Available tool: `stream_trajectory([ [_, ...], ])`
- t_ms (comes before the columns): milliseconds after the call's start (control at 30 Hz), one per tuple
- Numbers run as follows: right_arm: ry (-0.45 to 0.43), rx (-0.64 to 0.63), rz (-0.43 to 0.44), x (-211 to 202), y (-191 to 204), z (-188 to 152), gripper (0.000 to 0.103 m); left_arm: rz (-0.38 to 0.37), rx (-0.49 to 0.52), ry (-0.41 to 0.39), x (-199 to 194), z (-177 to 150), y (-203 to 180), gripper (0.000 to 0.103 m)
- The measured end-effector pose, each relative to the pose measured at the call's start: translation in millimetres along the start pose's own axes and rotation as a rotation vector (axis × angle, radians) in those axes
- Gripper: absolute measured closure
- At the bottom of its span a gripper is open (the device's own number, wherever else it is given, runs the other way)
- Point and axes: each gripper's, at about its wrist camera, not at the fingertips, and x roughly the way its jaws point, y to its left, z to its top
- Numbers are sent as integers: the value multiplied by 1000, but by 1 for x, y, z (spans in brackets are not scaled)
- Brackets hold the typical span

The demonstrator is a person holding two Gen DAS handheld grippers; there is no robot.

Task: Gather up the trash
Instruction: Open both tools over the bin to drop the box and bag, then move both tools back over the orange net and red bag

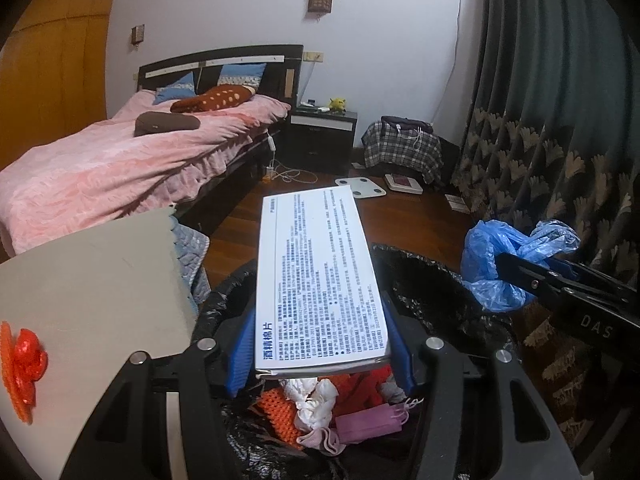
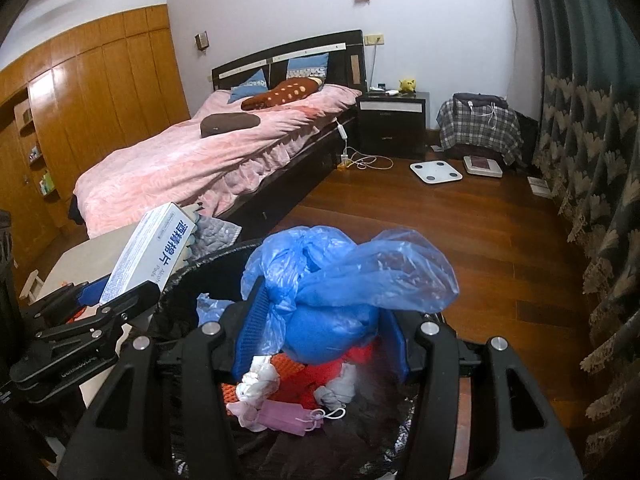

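Observation:
My left gripper (image 1: 320,348) is shut on a white alcohol-pad box (image 1: 316,276) with blue print, held above the black-lined trash bin (image 1: 424,280). In the right wrist view that box (image 2: 152,252) shows at the left, still in the left gripper (image 2: 120,292). My right gripper (image 2: 320,336) is shut on a crumpled blue plastic bag (image 2: 344,276), over the same bin (image 2: 192,276). The left wrist view shows that bag (image 1: 504,260) at the right. Inside the bin lie a pink face mask (image 2: 288,414), white tissues (image 2: 256,384) and orange-red netting (image 1: 280,404).
A grey tabletop (image 1: 88,288) with red foil trash (image 1: 24,364) stands left of the bin. Beyond are a pink-covered bed (image 2: 192,160), a dark nightstand (image 2: 392,124), a white scale (image 2: 436,172) on the wooden floor, and patterned curtains (image 2: 592,160) along the right.

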Motion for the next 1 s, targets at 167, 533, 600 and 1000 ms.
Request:
stream_trajectory([
  [167,15,6,-4,7,-3,-4,52,-6,0,22,9,-2,0,47],
  [533,13,13,-38,10,-5,-4,20,-23,-29,46,13,-3,9,27],
  [600,1,18,-47,7,-5,-4,11,-8,-40,40,10,-3,15,23],
  [1000,-45,12,9,-10,26,9,6,137,-90,-37,-42,-3,67,9],
])
